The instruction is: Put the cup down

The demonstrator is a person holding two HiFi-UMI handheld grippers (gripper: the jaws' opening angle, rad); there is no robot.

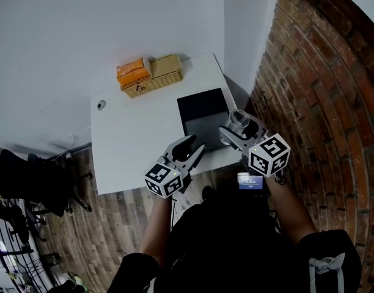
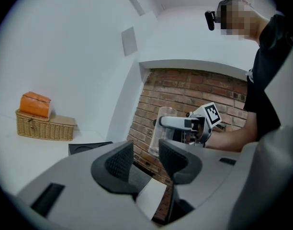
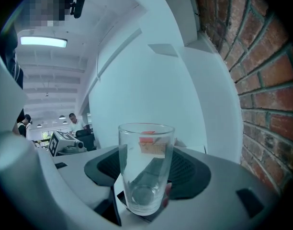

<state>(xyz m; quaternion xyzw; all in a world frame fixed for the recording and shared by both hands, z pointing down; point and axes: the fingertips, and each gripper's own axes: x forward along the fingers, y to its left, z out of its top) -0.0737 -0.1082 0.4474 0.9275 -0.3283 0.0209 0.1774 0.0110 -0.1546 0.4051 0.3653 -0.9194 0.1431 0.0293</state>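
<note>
A clear, empty drinking glass (image 3: 145,147) stands upright between the jaws of my right gripper (image 3: 146,171), which is shut on its lower part. In the head view the glass (image 1: 238,121) and right gripper (image 1: 241,130) hang at the right edge of the white table (image 1: 132,139), beside a black square mat (image 1: 202,115). My left gripper (image 1: 192,146) hovers over the table's front edge, open, with nothing between its fingers. From the left gripper view the left gripper (image 2: 145,152) points towards the glass (image 2: 163,128), which is some way off.
A wicker basket (image 1: 159,78) with an orange pack (image 1: 133,73) on it sits at the table's back edge. A brick wall (image 1: 321,90) runs close along the right. Dark chairs (image 1: 28,176) stand on the wooden floor to the left.
</note>
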